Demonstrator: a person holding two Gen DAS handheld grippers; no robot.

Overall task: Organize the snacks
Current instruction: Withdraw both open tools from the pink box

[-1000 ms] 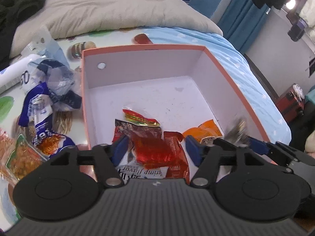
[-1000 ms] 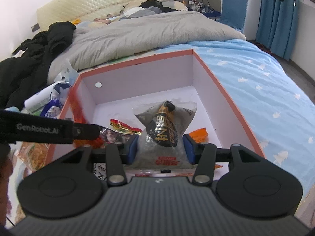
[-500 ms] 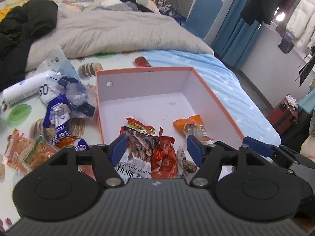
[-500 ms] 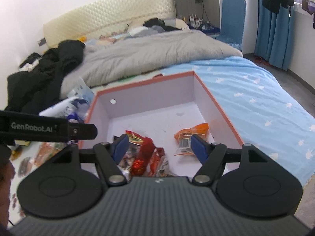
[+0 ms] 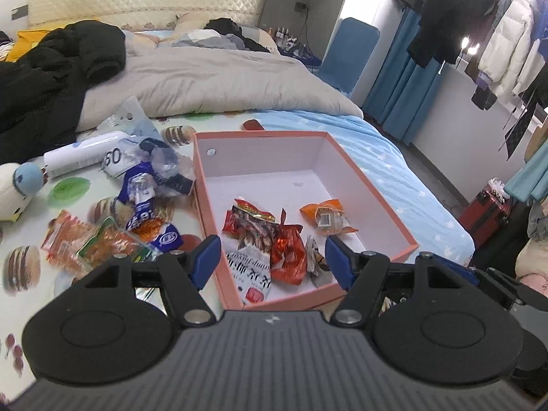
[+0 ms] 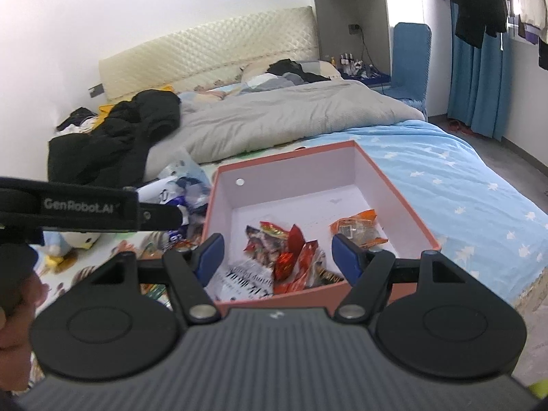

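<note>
An orange-rimmed box (image 5: 371, 188) with white inner walls lies on the bed. Inside it are red packets (image 5: 286, 257), a white printed packet (image 5: 250, 270), an orange packet (image 5: 327, 217) and a dark packet (image 5: 313, 257) near the front wall. My left gripper (image 5: 272, 258) hovers above the box's near edge, open, with nothing between its fingers. My right gripper (image 6: 278, 255) hangs over the same near edge of the box (image 6: 298, 167), also open and holding nothing. Loose orange packets (image 5: 85, 243) and a blue-white packet (image 5: 140, 198) lie on the sheet left of the box.
A white bottle (image 5: 85, 154), a crumpled plastic bag (image 5: 161, 161) and a plush toy (image 5: 17, 188) lie left of the box. A grey duvet (image 5: 222, 82) and black jacket (image 5: 51, 78) fill the far bed. A red suitcase (image 5: 486, 212) stands on the floor at right.
Both grippers have drawn back and up from the box. The right gripper has let go of the dark packet, which now lies in the box, and its jaws stand wider.
</note>
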